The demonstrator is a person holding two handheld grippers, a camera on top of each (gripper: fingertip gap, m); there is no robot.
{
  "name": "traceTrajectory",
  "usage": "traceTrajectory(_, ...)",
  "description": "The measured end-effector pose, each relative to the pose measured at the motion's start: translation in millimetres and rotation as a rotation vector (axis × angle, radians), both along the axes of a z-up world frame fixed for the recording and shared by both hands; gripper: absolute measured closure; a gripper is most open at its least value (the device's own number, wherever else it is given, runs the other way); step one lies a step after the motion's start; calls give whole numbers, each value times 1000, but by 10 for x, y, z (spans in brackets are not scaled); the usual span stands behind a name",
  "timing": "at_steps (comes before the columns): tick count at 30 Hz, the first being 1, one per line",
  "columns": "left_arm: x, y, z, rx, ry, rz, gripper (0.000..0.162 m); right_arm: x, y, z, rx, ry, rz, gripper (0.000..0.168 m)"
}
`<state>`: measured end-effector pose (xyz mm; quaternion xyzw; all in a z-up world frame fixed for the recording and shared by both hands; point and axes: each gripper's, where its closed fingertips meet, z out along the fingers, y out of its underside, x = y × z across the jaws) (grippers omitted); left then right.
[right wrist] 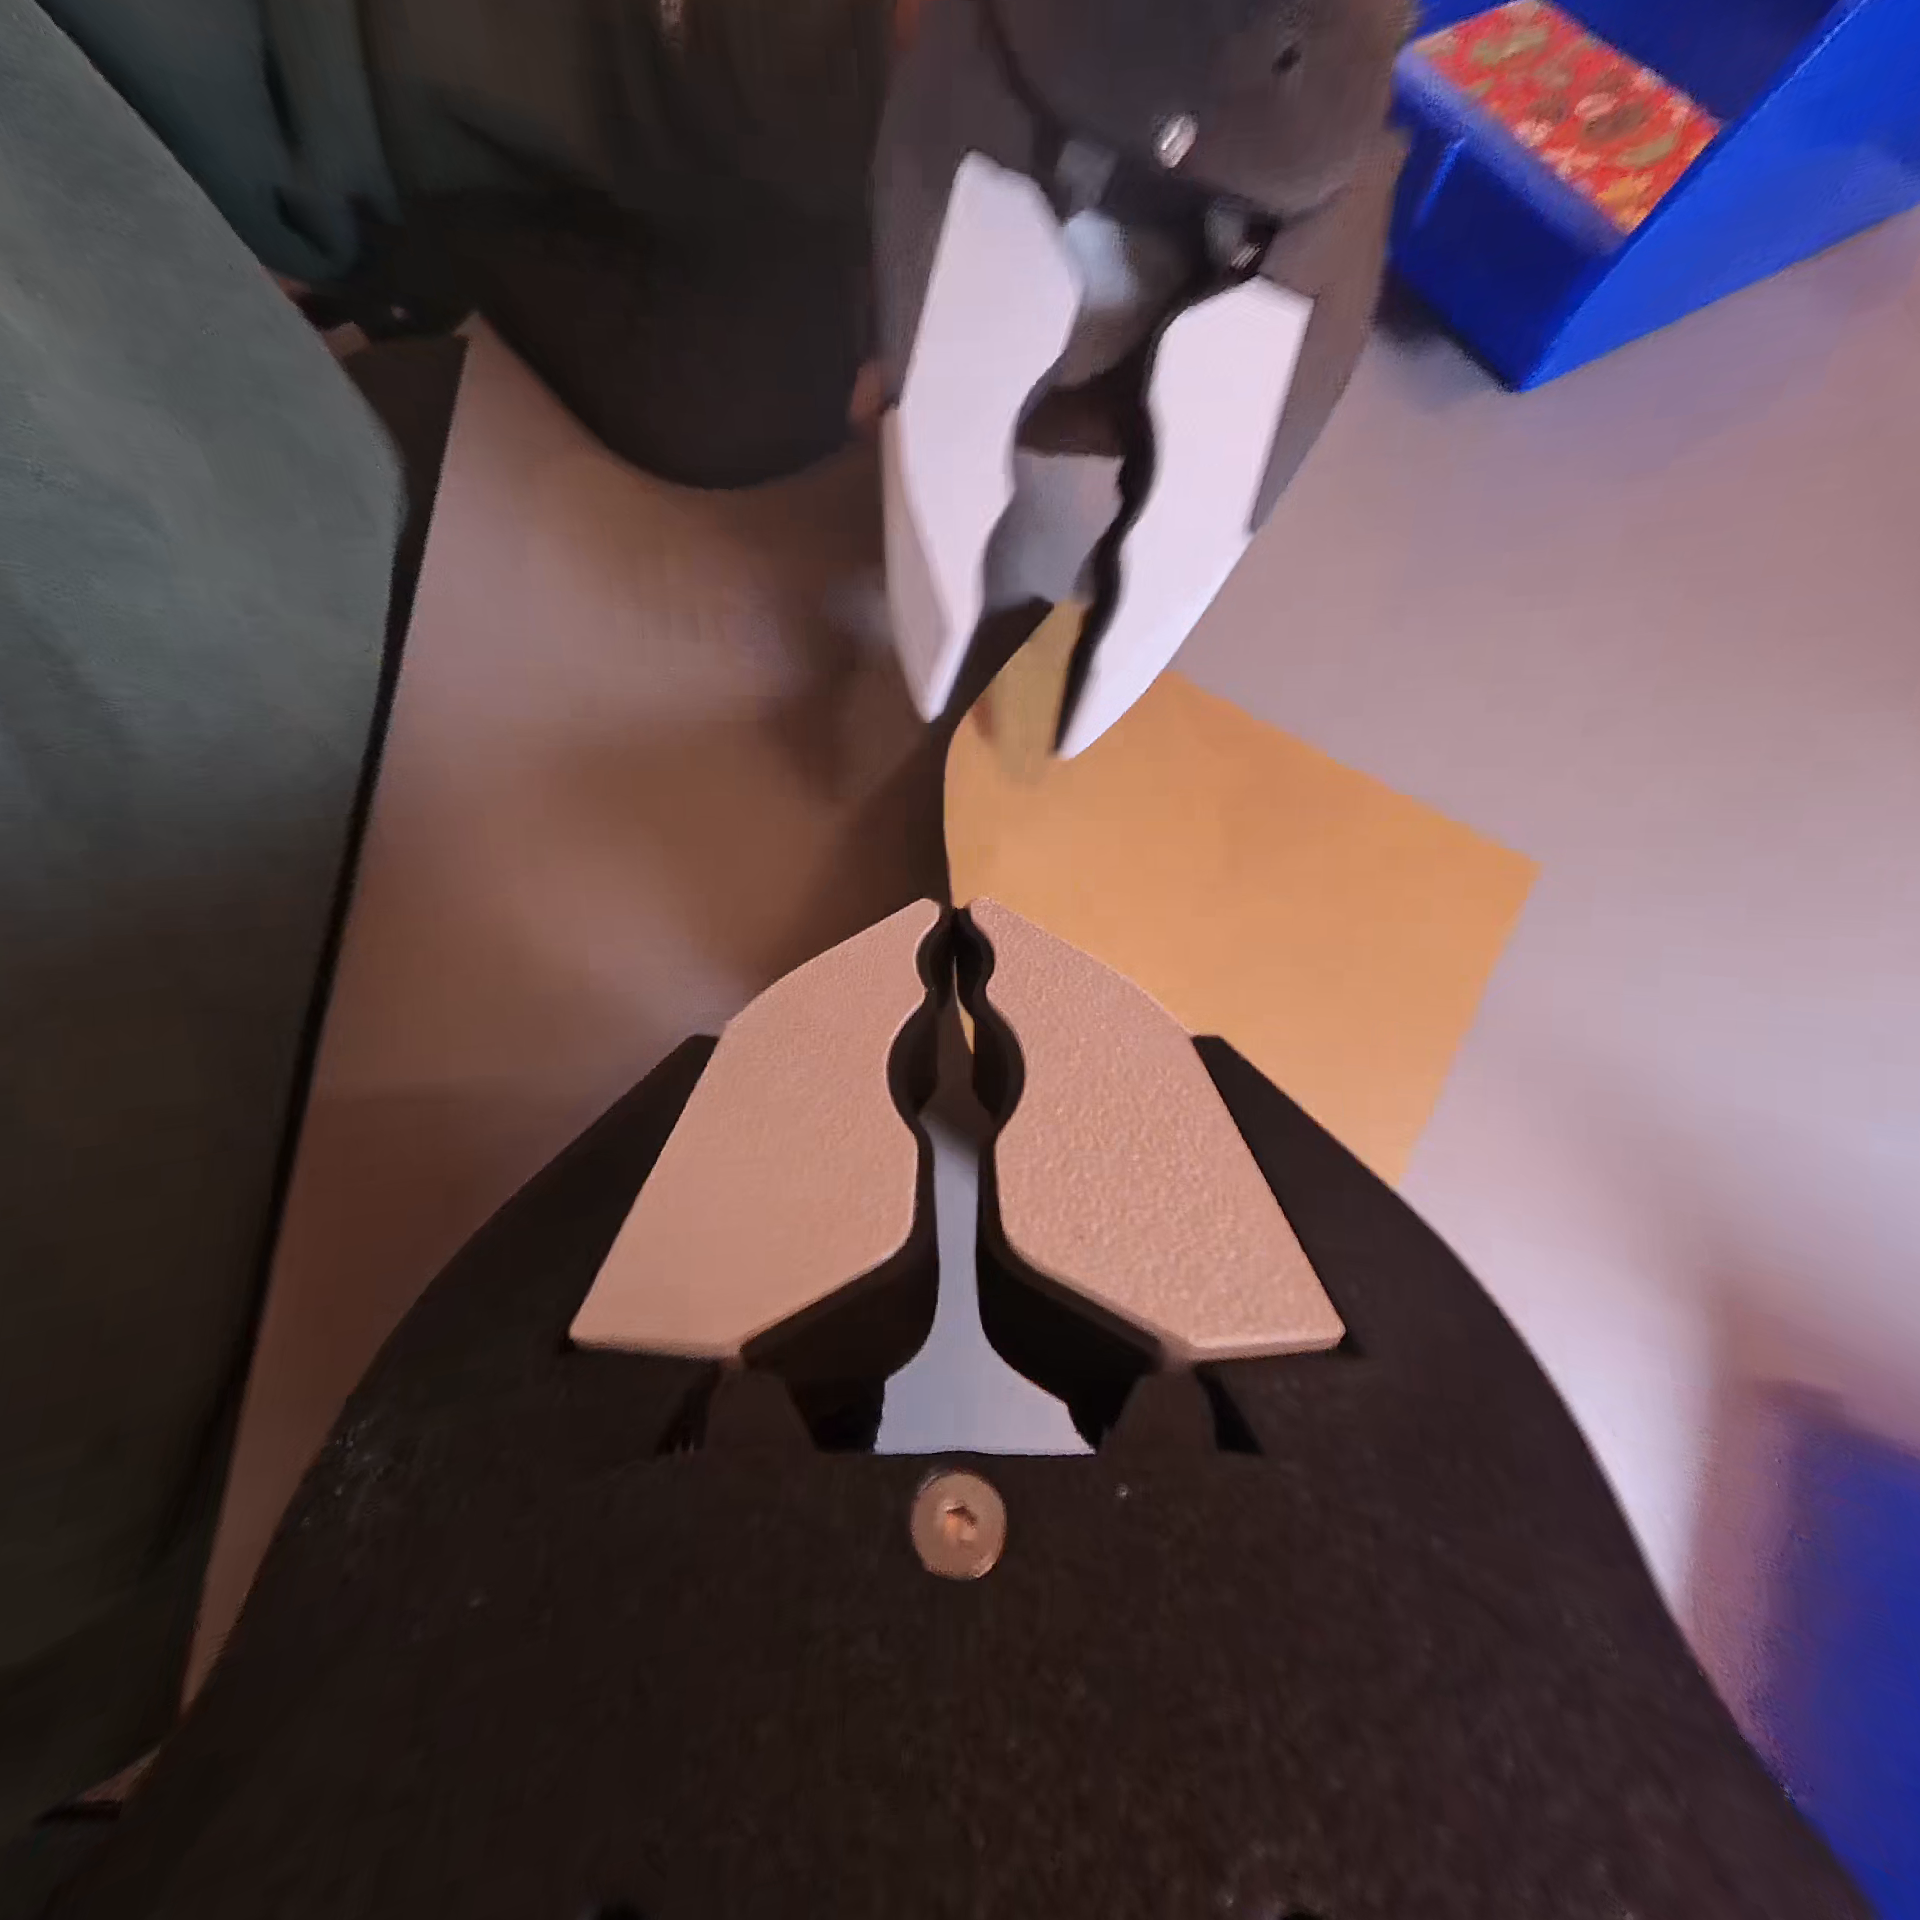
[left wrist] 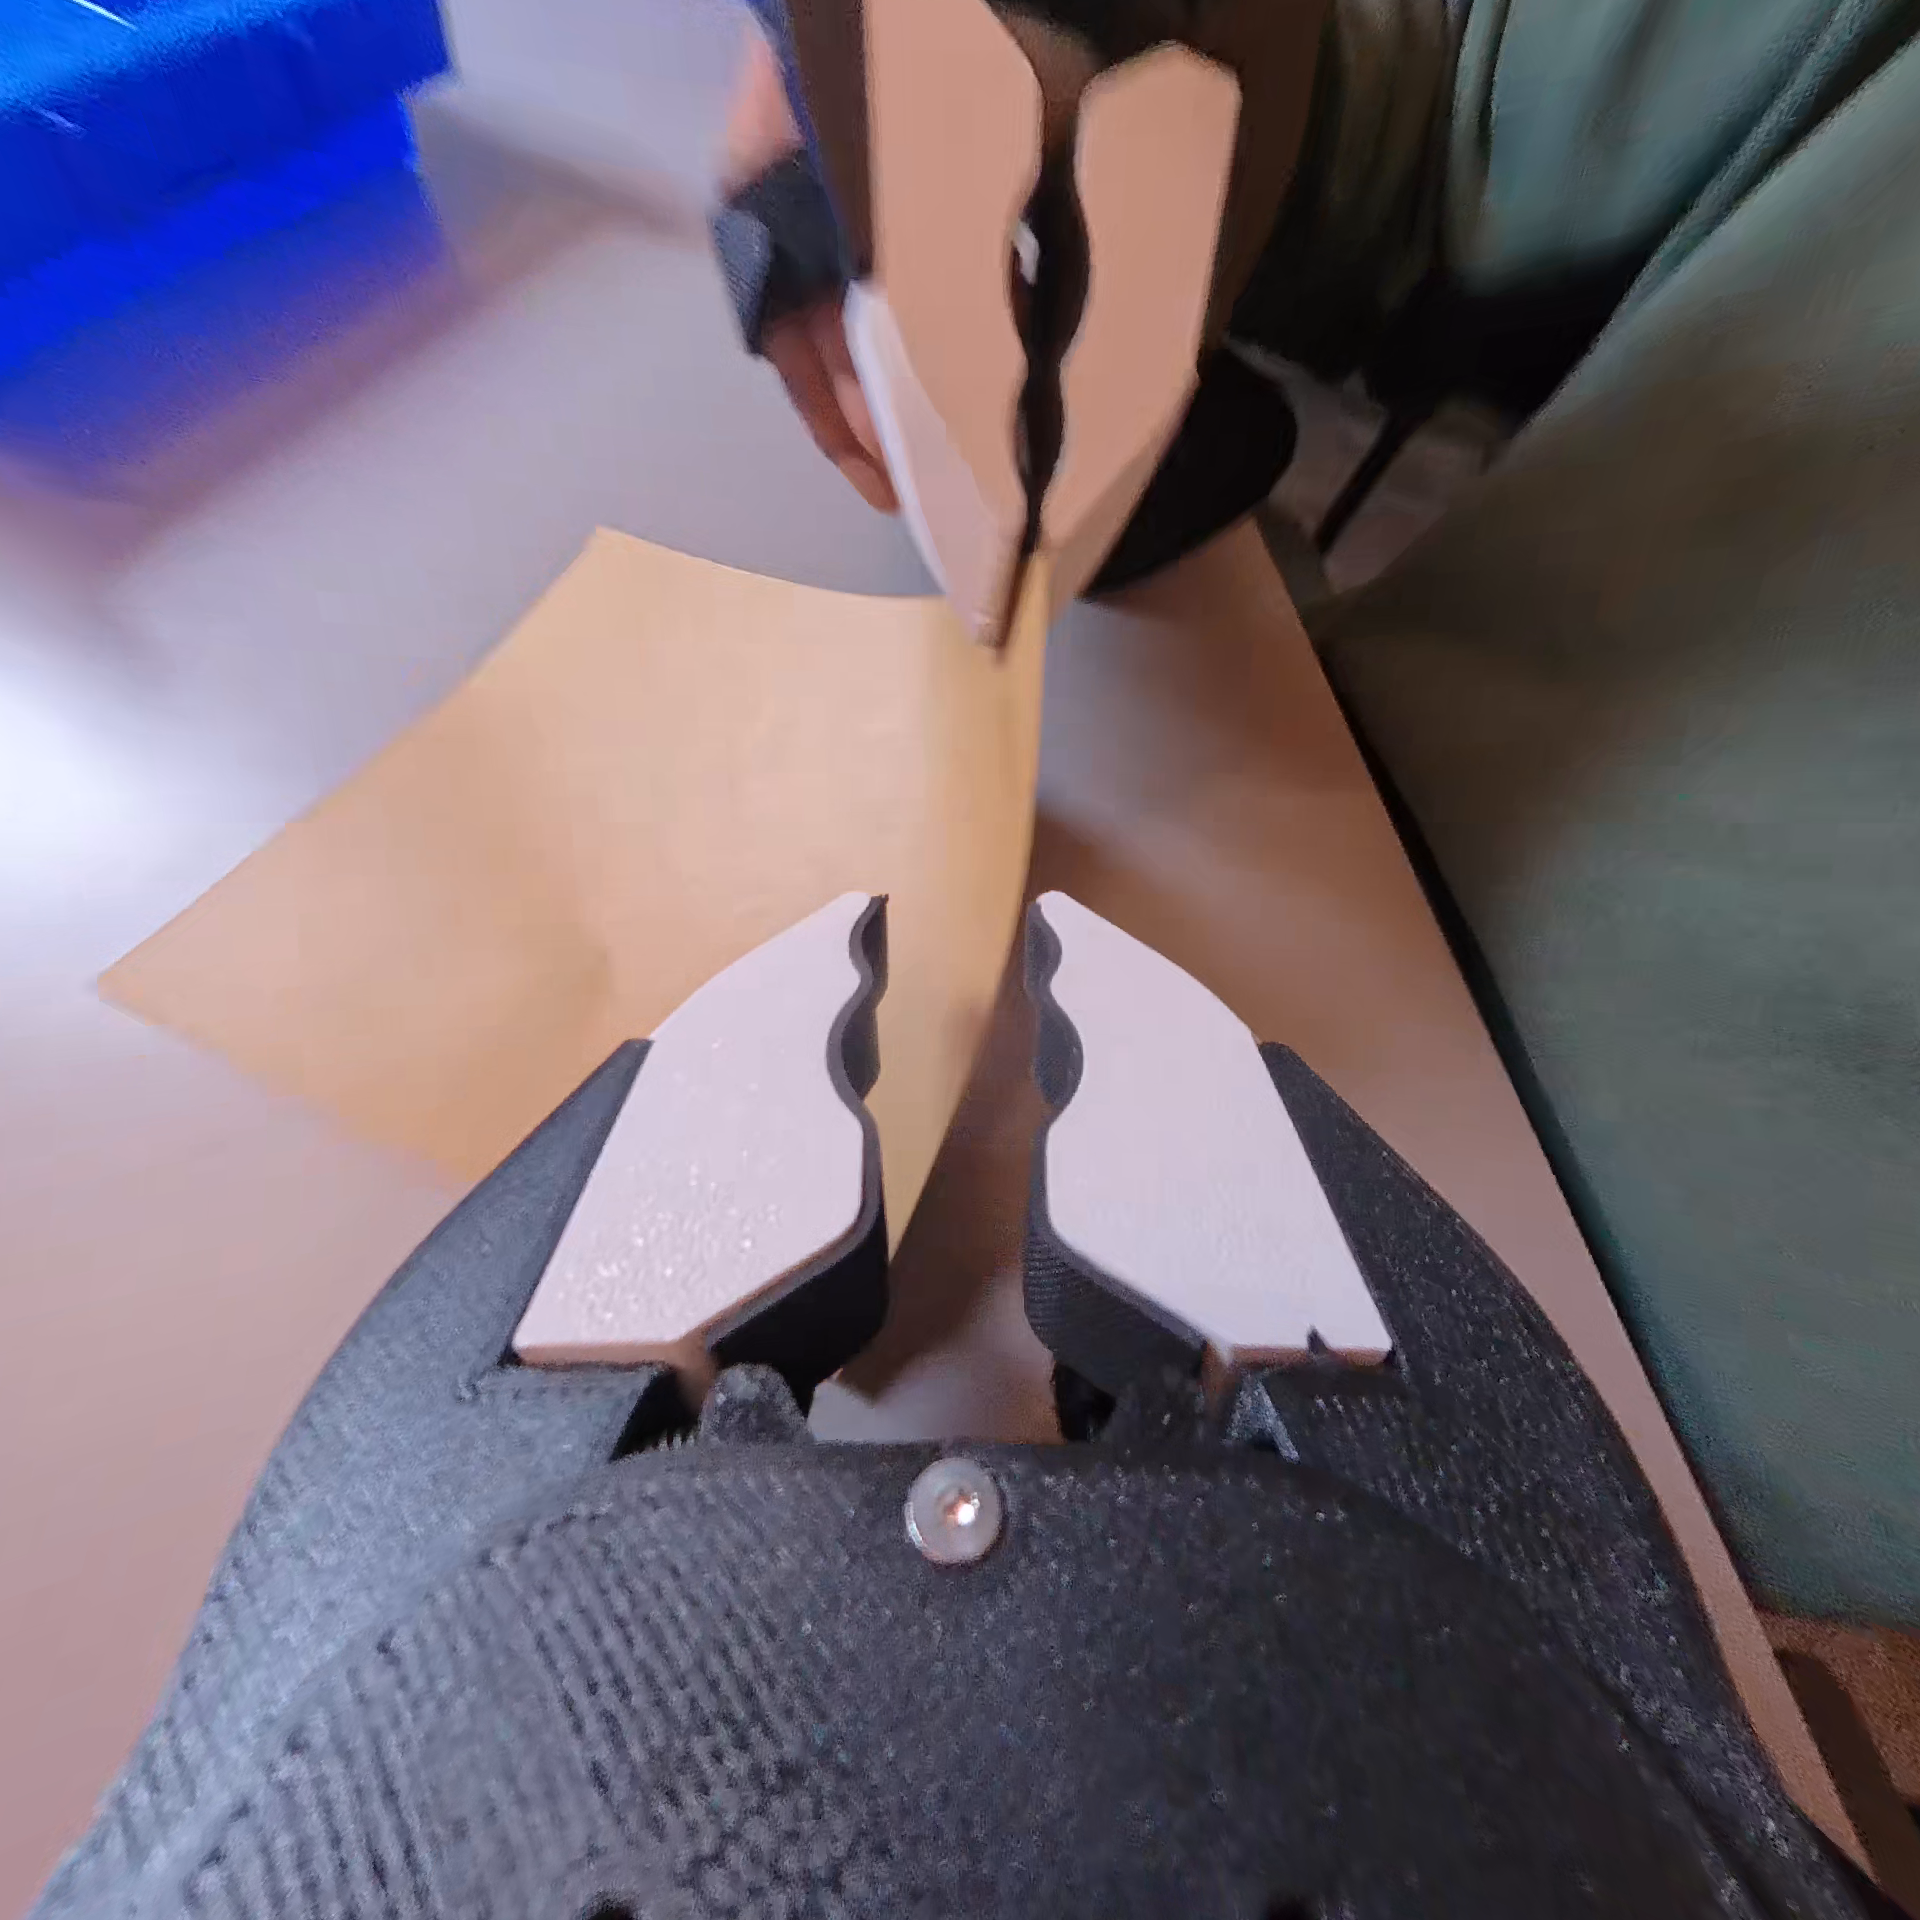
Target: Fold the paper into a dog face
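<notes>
A tan sheet of paper (left wrist: 623, 831) lies on the table, its edge nearest the person lifted and curved upward. My left gripper (left wrist: 956, 914) is open, with that raised edge passing between its two fingers, apart from the pads. My right gripper (left wrist: 1023, 587) is shut on the far end of the same edge. In the right wrist view the right gripper (right wrist: 956, 912) pinches the paper (right wrist: 1247, 935) at its tips. The left gripper (right wrist: 1008, 727) shows beyond it, its fingers apart around the paper's other corner.
A blue bin (right wrist: 1662, 229) holding red patterned paper (right wrist: 1558, 114) stands at the back of the grey table (left wrist: 208, 1351); it also shows blurred in the left wrist view (left wrist: 156, 208). The person's green clothing (left wrist: 1662, 727) lies along the table's near edge. The grippers' ends are close to 5 cm from one another.
</notes>
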<state>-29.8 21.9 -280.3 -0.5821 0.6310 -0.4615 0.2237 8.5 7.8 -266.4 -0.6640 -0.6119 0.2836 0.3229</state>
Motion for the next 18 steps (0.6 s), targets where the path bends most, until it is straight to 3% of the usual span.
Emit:
traceTrajectory(2, -49, 252, 0, 9, 11, 126, 142, 7, -49, -21, -43, -8, 2, 168)
traceTrajectory(6, -135, 646, -355, 201, 192, 303, 142, -20, -182, -59, -131, -19, 32, 168)
traceTrajectory(12, -35, 600, -466, 413, 255, 244, 153, -99, -280, 3, -193, 13, 70, 168)
traceTrajectory(14, -31, 549, -475, 462, 260, 206, 162, -96, -200, 13, -205, 15, 40, 168)
traceTrajectory(18, -21, 515, -473, 506, 259, 181, 162, -69, 18, -49, -244, -8, -20, 168)
